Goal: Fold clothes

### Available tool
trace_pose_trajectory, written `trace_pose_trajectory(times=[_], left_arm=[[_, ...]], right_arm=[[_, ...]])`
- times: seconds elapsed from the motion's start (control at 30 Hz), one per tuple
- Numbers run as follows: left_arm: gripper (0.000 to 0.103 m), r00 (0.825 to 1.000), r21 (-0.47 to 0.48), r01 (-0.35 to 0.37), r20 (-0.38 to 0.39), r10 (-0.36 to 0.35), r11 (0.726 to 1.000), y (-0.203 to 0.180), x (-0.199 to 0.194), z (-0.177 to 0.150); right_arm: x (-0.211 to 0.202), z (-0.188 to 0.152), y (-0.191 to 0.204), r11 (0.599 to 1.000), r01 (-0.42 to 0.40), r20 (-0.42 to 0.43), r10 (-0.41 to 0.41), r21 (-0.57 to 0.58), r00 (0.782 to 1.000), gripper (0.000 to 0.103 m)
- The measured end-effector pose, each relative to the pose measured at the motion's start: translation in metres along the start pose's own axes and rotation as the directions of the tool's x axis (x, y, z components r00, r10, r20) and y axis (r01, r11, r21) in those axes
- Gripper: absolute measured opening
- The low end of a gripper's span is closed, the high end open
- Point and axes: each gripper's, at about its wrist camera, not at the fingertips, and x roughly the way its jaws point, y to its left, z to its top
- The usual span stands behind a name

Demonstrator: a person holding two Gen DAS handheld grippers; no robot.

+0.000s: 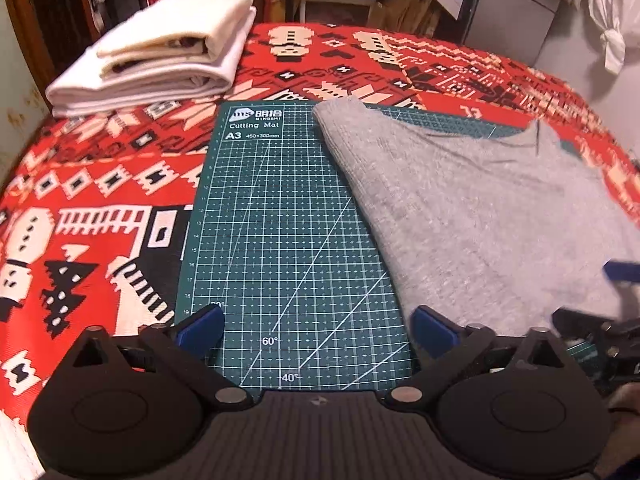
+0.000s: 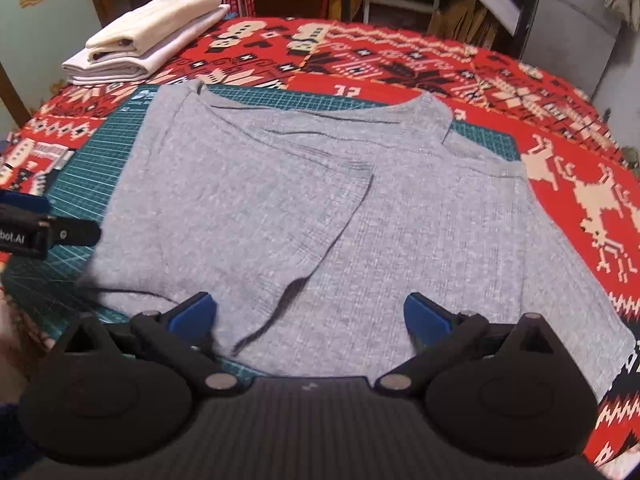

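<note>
Grey shirt (image 2: 320, 208) partly folded on mat (image 1: 280, 220) at desk (image 1: 100, 200) centre; left gripper (image 1: 316, 326) and right gripper (image 2: 310, 314) both wide, empty

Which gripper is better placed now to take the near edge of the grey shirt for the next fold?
Probably the right gripper: its open jaws straddle the grey shirt edge. The left gripper hangs over bare cutting mat.

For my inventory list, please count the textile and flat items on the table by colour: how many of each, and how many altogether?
White or cream folded garments: 2, stacked
Grey ribbed top: 1, partly folded
Green cutting mat: 1
Red patterned tablecloth: 1
Total: 5
</note>
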Motion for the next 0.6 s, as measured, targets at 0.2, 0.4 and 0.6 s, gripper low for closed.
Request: trace_pose_trajectory(times=[0.2,0.4,0.6], left_arm=[[0.091,0.993,-0.075,0.095,0.078,-0.089,0.993,0.017,-0.028,0.024],[0.069,0.965,-0.156,0.232,0.159,-0.207,0.960,0.041,-0.027,0.073],[0.030,0.912,-0.298,0.410,0.159,-0.379,0.862,0.070,0.012,0.106]], right_arm=[[-0.026,0.025,-0.001,0.996,-0.069,0.056,0.066,0.061,0.996,0.102],[-0.030,0.073,0.008,0.977,-0.180,0.084,0.171,0.113,0.982,0.086],[-0.013,0.120,0.033,0.960,-0.250,0.088,0.240,0.125,0.967,0.037]])
